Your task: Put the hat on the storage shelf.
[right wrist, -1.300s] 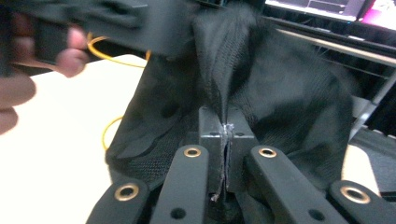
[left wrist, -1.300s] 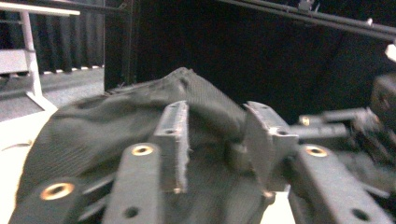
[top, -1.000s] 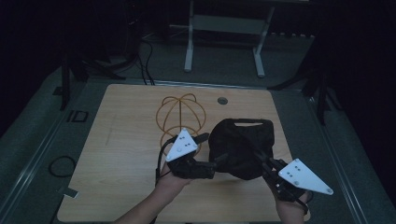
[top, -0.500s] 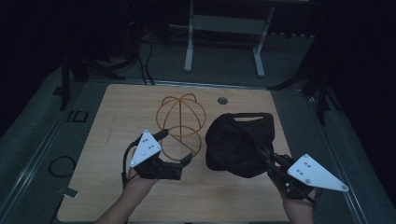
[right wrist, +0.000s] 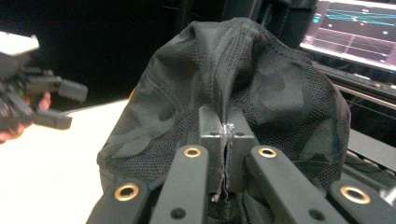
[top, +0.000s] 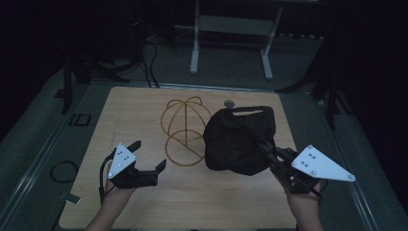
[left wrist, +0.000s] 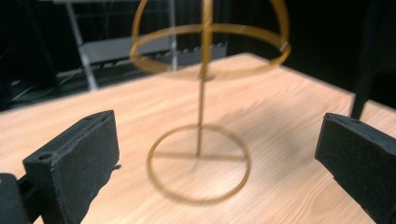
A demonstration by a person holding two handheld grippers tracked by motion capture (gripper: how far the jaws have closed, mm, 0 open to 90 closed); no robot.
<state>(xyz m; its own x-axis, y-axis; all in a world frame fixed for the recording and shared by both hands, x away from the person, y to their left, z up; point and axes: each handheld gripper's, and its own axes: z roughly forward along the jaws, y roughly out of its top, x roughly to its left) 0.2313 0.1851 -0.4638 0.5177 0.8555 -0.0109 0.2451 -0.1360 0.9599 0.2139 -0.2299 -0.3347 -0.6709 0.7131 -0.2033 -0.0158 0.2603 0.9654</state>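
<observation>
Pinching black cap (right wrist: 224,88), right claw (right wrist: 226,140).

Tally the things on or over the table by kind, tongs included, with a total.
Black cap: 1
Wire stand: 1
Round grommet: 1
Tongs: 2, the left tongs open, the right tongs shut on the cap
Total: 5

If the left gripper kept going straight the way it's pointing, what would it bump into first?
Most likely the wire hat stand: its thin post and base ring sit right between the open left gripper jaws, though how far off is unclear.
</observation>
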